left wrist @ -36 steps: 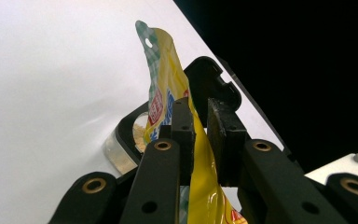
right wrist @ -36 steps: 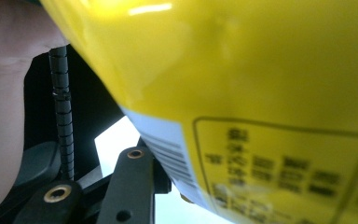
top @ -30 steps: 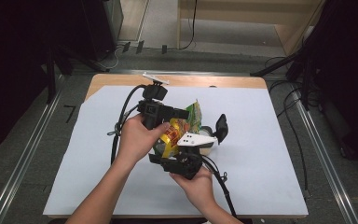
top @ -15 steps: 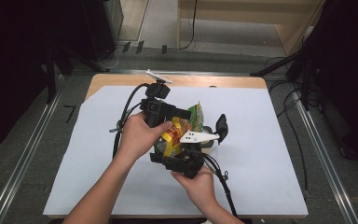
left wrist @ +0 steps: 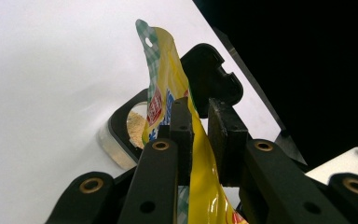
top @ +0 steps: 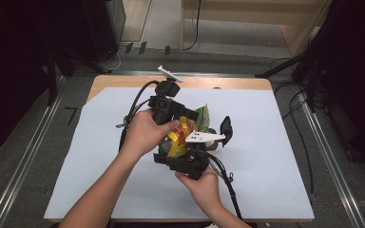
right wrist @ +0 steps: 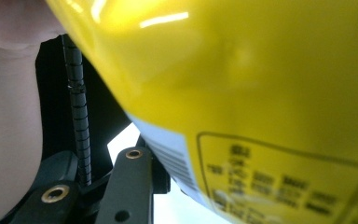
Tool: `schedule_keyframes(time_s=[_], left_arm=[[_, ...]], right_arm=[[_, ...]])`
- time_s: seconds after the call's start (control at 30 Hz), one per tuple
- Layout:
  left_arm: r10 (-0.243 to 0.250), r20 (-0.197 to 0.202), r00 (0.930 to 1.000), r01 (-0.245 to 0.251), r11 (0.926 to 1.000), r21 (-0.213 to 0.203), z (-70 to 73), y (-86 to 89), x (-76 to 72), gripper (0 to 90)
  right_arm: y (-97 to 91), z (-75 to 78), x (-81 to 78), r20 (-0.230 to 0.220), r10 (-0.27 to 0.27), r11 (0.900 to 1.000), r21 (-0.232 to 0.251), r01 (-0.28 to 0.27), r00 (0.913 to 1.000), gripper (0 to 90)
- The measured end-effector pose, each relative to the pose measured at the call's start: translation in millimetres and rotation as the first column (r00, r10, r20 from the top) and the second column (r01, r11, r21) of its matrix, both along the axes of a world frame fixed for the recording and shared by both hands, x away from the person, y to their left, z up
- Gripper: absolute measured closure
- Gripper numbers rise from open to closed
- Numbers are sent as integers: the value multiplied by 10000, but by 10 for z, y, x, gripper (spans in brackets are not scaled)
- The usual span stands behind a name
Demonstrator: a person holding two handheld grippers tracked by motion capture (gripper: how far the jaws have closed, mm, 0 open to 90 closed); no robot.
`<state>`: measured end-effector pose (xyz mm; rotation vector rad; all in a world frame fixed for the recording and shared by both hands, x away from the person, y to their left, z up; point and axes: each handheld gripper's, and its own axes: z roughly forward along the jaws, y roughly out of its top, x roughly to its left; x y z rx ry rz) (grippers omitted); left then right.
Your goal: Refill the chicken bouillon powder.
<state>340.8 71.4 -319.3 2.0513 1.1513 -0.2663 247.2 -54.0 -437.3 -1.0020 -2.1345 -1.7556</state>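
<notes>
Yellow pouch (top: pixel 184 137) sits upright at mid-table between my two claws, over a black-rimmed container (left wrist: pixel 129 128). My left gripper (left wrist: pixel 198 123) reaches in from the far left, clenched on the pouch's upper edge, while my right gripper (top: pixel 186 159) grasps its lower part from the near side. Compared with a second ago, both hands are where they were.
</notes>
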Motion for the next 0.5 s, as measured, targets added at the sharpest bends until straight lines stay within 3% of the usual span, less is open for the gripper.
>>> schedule_keyframes(time_s=[0.13, 0.5], left_arm=[[54, -10, 10000, -55, 9994, -333, -48, 38, -6, 808], [131, 120, 9998, -126, 9993, -363, -49, 73, -23, 810]], right_arm=[[2, -9, -8, 66, -35, 9996, -289, 37, 10000, 686], [36, -16, -25, 358, -132, 9985, -522, 151, 9993, 674]])
